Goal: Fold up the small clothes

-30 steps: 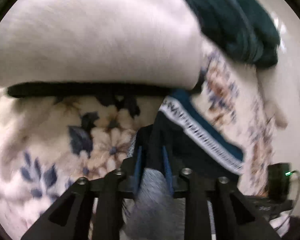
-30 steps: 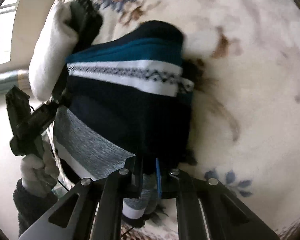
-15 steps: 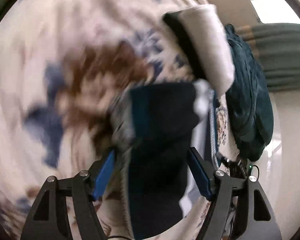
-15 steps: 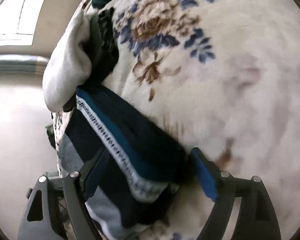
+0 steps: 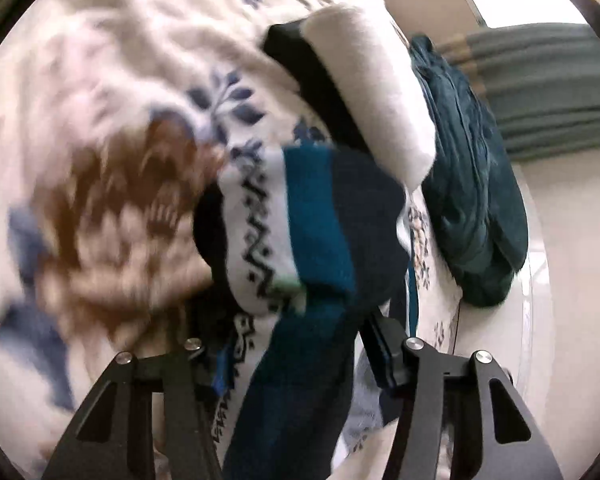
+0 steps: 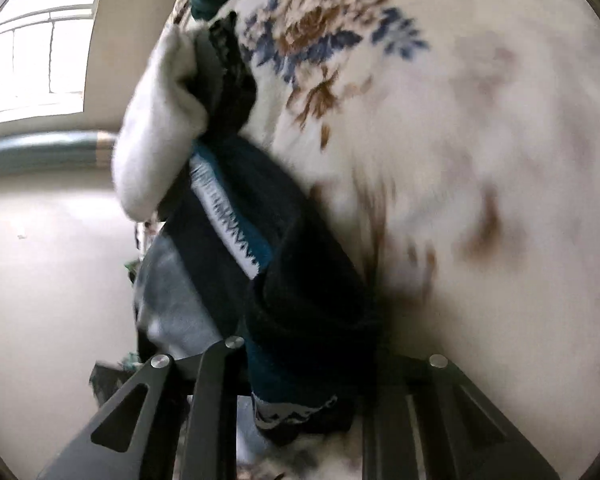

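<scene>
A small knit garment [image 5: 320,216], navy with a teal band and a white zigzag stripe, lies bunched on the floral blanket [image 5: 100,120]. My left gripper [image 5: 302,360] is closing, and the cloth fills the gap between its blue pads. In the right wrist view the same garment [image 6: 228,208] runs down into my right gripper [image 6: 304,360], which is also closing with a thick navy fold packed between its fingers. A grey part [image 6: 172,300] of the garment hangs off the bed's edge.
A folded white and black garment [image 5: 380,80] lies just beyond the knit one, also visible in the right wrist view [image 6: 156,128]. A dark green cloth [image 5: 472,184] is heaped at the bed's edge. Pale floor [image 6: 40,260] and a window [image 6: 32,48] lie beyond.
Both grippers pinched the garment's edge a second ago, then spread wide, and now close on thicker bunched cloth. The left view has swung and rolled across the blanket.
</scene>
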Tool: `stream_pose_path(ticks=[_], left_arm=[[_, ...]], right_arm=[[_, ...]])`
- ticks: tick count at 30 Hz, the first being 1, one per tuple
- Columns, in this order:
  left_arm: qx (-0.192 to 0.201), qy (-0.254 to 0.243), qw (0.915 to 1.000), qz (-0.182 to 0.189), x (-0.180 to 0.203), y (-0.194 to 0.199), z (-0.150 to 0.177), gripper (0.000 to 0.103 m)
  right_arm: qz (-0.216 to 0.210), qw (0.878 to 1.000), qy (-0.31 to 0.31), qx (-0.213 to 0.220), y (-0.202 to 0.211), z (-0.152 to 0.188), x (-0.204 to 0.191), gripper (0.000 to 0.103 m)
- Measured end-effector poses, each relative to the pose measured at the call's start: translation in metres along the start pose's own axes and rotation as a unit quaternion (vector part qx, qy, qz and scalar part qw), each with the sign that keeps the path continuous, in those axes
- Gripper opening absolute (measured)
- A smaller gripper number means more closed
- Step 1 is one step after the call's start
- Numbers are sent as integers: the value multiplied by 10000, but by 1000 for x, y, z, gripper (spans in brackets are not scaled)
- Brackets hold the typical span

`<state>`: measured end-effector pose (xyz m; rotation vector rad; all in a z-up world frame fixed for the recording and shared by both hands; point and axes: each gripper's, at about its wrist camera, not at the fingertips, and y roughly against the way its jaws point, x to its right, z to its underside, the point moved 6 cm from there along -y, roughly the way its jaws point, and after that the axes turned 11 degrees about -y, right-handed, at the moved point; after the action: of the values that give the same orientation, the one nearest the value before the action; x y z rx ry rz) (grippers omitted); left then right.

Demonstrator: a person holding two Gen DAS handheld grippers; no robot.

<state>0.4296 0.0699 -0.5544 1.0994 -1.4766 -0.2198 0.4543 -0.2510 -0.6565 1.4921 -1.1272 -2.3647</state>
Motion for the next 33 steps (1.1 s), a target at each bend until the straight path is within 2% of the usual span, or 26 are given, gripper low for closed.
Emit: stream_pose_path(ticks=[2,4,6,7,9,13,17,20,23,24,25,26,28,31,33], left_arm=[[-468,-149,9988,-31,-9,-11,-10,57],[-726,-373,9965,-188,-15,-15,-11,61],[-748,-442,9959,-253,-16,-13,-16,64],[-749,-427,9960,-220,-16,-14,-20,64],[-702,-314,9969,-174,-16,-18,-31,64],[-632,-128,9977,-208,-12,-23,-44,64],[-800,41,9966,-196,-8,-7,-33,64],[-559,17,9982,-234,-14,20,-26,64],[-412,209,9988,-171,-28,15,-35,64],[-417,268,9986,-189,-33,7,-39,61],[-384,250,9989,-58,-34,-4,-45,59],[-333,186,9993,-59,-33,-12,-49,41],[-276,-48,9996,-83,-28,-23,-54,20],[-142,-315,9993,-156,-20,-20,-62,19],[-129,48,9999,-5,-32,-23,-69,19]], right_arm=[[45,9999,-156,-29,9,27,7,20],[228,9992,-216,-228,8,49,11,25],[616,9976,-203,-231,10,50,17,38],[684,9974,-133,-163,13,47,15,40],[860,9962,2,-118,18,35,14,53],[971,9953,-35,-30,30,9,16,53],[1154,9927,274,199,47,-5,4,53],[1097,9928,450,157,49,-13,-8,55],[1186,9910,608,74,36,-15,-12,56],[1179,9910,629,37,31,-15,-11,56],[1166,9913,614,-14,23,-16,-11,56],[1160,9915,585,-45,13,-12,-14,56],[1091,9931,403,-154,3,-13,-9,56],[1168,9923,343,-224,-6,-14,-6,56],[1255,9902,553,-274,-10,-12,-8,56]])
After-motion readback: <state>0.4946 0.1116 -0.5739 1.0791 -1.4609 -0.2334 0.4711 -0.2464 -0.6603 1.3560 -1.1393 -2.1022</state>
